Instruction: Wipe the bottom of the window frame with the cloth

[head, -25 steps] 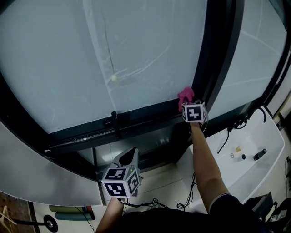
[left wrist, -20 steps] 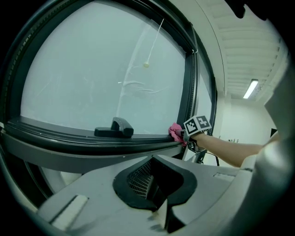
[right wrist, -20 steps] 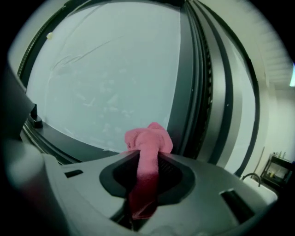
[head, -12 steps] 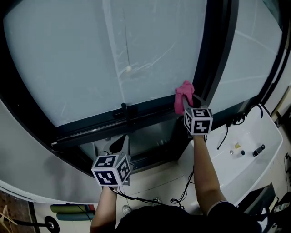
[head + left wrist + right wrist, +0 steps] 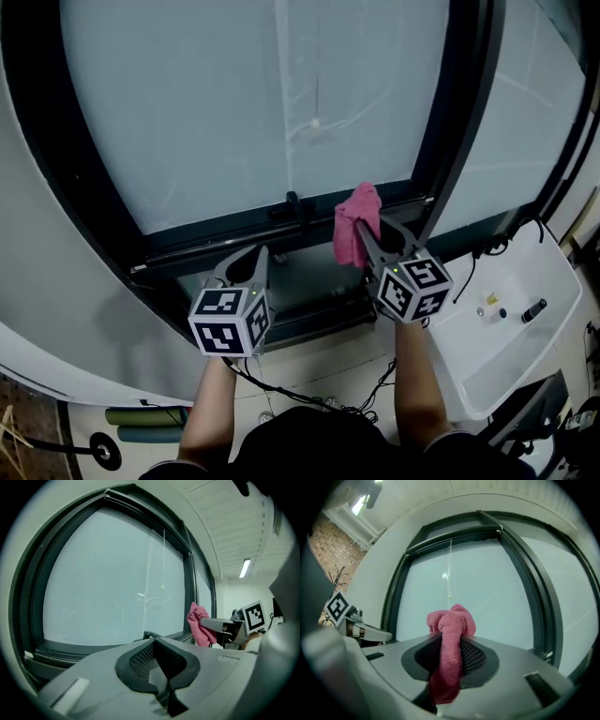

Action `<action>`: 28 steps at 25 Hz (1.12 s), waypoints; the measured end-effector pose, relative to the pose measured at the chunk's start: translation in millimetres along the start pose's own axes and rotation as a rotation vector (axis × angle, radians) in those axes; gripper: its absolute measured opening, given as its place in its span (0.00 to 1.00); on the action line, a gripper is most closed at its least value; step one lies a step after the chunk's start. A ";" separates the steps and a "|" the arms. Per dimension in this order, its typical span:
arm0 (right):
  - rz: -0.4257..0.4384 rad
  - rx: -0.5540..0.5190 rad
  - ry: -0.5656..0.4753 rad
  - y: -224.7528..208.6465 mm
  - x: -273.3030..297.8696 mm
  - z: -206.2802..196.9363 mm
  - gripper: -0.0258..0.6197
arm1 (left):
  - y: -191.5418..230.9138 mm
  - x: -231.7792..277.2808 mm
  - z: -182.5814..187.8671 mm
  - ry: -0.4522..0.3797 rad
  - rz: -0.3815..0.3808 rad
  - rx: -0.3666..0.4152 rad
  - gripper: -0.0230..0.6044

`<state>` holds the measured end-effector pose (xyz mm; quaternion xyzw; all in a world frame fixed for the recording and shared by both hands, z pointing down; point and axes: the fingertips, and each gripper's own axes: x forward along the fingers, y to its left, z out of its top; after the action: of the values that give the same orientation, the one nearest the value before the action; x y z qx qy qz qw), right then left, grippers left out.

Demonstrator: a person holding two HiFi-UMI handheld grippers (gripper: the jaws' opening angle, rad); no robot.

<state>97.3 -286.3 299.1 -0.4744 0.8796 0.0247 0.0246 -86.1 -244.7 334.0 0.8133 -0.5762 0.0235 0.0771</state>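
Pale glass (image 5: 281,103) fills most of the head view, and the dark window frame (image 5: 206,232) runs under it as a long bottom rail. Below the rail sit the two claws. The left claw (image 5: 251,262) hangs low and near the rail with its jaws pressed together on nothing. The right claw (image 5: 370,234) is clamped on the pink cloth (image 5: 354,225).

The cloth is bunched. A small wad pokes out above the jaws and a longer tail hangs below them. It sits in front of the rail, towards its right end. I cannot tell whether it touches the rail.

The main risk is that small wad. If the claw presses in at the wrong tilt, the hard jaw tips could meet the rail before the cloth does, and they would scrape rather than wipe.

A sweep to the left would meet the small black latch (image 5: 292,202) standing up from the rail. The cloth could catch on it there and be dragged out of the grip. The idle left claw could also knock the rail.
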 end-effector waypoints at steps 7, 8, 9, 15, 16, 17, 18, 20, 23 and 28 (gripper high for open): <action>0.084 0.111 0.070 55.1 -6.6 -44.9 0.21 | -2.5 -8.9 -6.7 0.007 -0.052 0.013 0.05; 0.089 0.113 0.071 57.2 -7.2 -44.4 0.21 | -4.2 -9.2 -7.6 0.011 -0.059 0.017 0.05; 0.091 0.108 0.070 58.3 -7.7 -42.6 0.21 | -5.7 -9.2 -8.1 0.015 -0.064 0.021 0.05; 0.094 0.076 0.065 58.4 -7.0 -30.2 0.21 | -8.8 -7.7 -6.2 0.018 -0.075 0.038 0.05; 0.093 0.072 0.067 58.5 -6.0 -29.6 0.21 | -8.6 -7.3 -6.3 0.018 -0.077 0.039 0.05; 0.094 0.067 0.069 59.0 -4.7 -29.2 0.21 | -8.2 -7.0 -6.7 0.019 -0.077 0.039 0.05; 0.096 0.063 0.072 59.9 -3.5 -29.0 0.21 | -7.9 -6.6 -7.3 0.020 -0.078 0.039 0.05; 0.101 0.058 0.076 61.5 -1.6 -28.9 0.21 | -7.6 -6.2 -8.7 0.023 -0.078 0.039 0.05; 0.103 0.049 0.075 60.3 0.4 -26.6 0.21 | -7.1 -5.0 -8.0 0.021 -0.079 0.041 0.05; 0.102 0.039 0.070 59.1 3.3 -21.7 0.21 | -4.8 -3.1 -7.0 0.016 -0.079 0.040 0.05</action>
<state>45.6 -258.1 321.8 -0.4291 0.9032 -0.0076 0.0018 -82.3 -239.2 340.0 0.8367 -0.5423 0.0383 0.0663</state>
